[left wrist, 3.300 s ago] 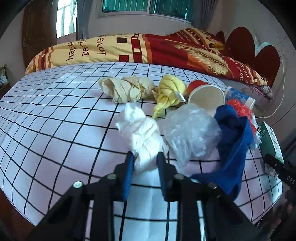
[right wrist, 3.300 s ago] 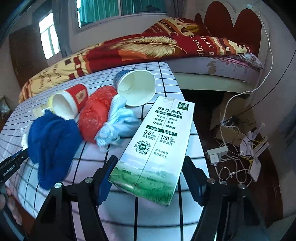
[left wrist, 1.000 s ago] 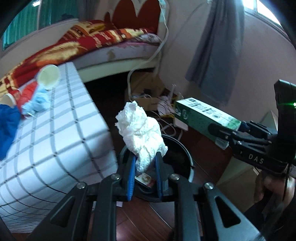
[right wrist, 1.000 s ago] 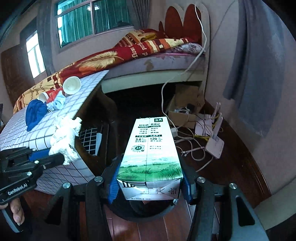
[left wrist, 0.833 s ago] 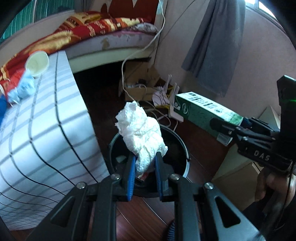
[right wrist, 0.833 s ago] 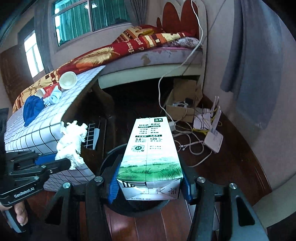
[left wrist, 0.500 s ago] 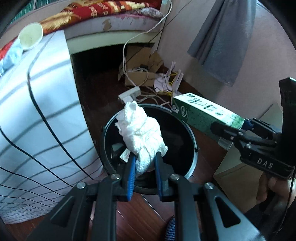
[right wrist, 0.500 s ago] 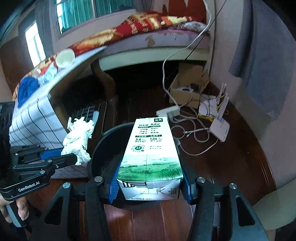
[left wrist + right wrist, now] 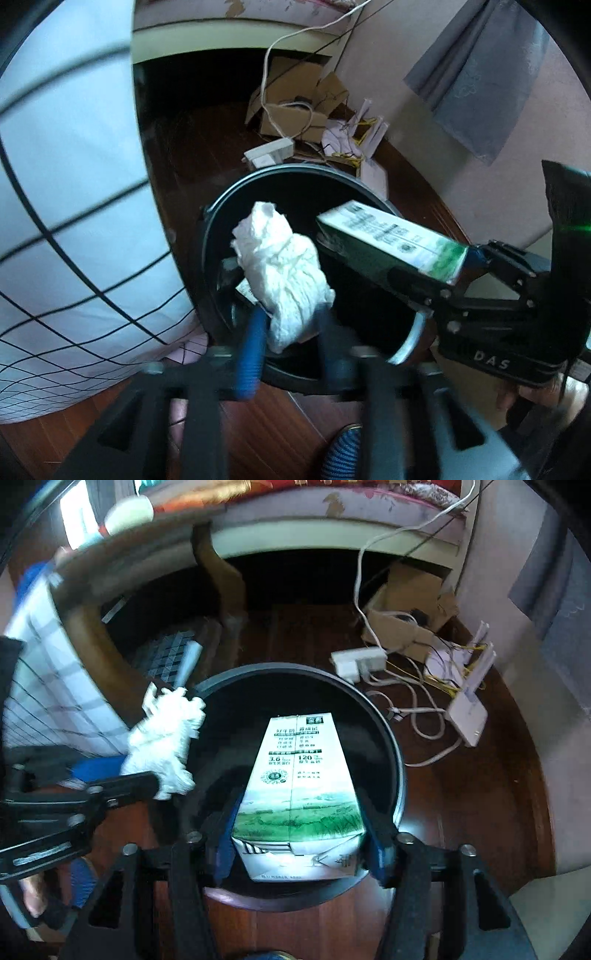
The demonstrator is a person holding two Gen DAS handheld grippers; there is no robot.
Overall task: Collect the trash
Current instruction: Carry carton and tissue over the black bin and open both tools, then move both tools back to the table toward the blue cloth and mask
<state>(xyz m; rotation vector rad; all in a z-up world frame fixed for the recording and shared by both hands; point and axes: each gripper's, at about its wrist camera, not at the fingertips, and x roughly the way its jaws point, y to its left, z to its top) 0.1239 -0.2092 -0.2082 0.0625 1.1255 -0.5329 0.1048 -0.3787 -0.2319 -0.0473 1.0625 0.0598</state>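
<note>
The left gripper point(image 9: 290, 332) hangs over the mouth of a round black bin point(image 9: 221, 206) that stands on the dark wooden floor point(image 9: 207, 155). Its blue-padded fingers point(image 9: 251, 354) are blurred; they look parted rather wider than the wad of white tissue point(image 9: 282, 266) between them, and whether they grip it cannot be told. The wad sticks up and forward from them, above the bin's opening.

The right gripper point(image 9: 299, 834) holds a green and white milk carton point(image 9: 301, 786) by its lower end, its fingers point(image 9: 225, 834) set wide and pressed against the carton's two sides. The carton points forward and down into the bin point(image 9: 391, 738), its far end already below the rim. In the left wrist view the carton point(image 9: 388, 240) slants in from the right, just beside the tissue but apart from it.

The worktop point(image 9: 66, 177), covered in a white cloth with a black grid, stands just left of the bin. Beyond the bin on the floor lie a torn cardboard box point(image 9: 406, 616), a white power strip point(image 9: 356, 661) and tangled white cables point(image 9: 417, 716). A grey curtain point(image 9: 476, 70) hangs at the wall.
</note>
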